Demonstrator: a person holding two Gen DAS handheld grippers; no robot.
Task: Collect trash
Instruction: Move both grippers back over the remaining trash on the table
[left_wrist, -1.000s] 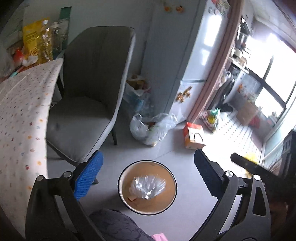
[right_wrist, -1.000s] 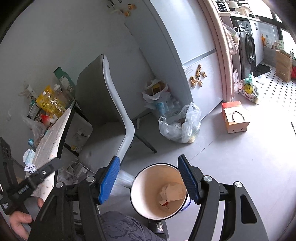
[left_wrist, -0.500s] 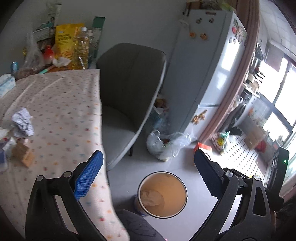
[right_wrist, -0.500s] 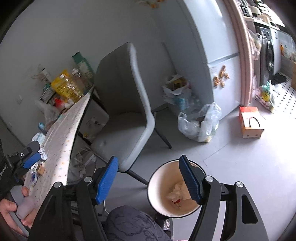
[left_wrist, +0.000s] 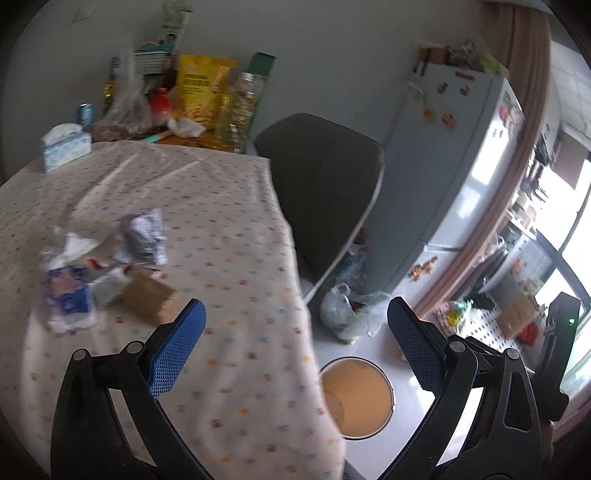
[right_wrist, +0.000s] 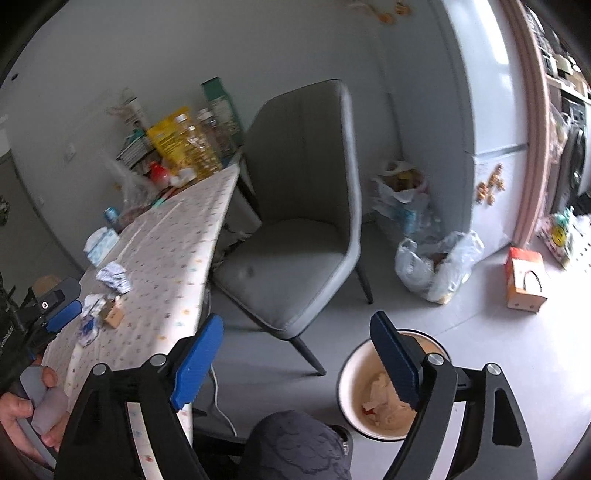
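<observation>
Trash lies on the dotted tablecloth (left_wrist: 229, 236): a small brown box (left_wrist: 148, 297), a blue and white wrapper (left_wrist: 68, 303), a crumpled silver wrapper (left_wrist: 142, 236) and white scraps (left_wrist: 75, 245). My left gripper (left_wrist: 295, 350) is open and empty above the table's near right edge. A round bin (left_wrist: 360, 397) stands on the floor beside the table. My right gripper (right_wrist: 297, 360) is open and empty above the floor, next to the bin (right_wrist: 369, 402), which holds paper trash. The table trash also shows in the right wrist view (right_wrist: 110, 314).
A grey chair (right_wrist: 299, 236) stands at the table's far side. Plastic bags (right_wrist: 436, 266) and an orange box (right_wrist: 524, 282) sit on the floor by the fridge (left_wrist: 454, 177). A tissue box (left_wrist: 64, 147), bottles and packets crowd the table's back.
My left gripper has swung from over the bin up and left, over the table, so the trash pile has come into view. My right gripper has risen and drawn back from the bin.
</observation>
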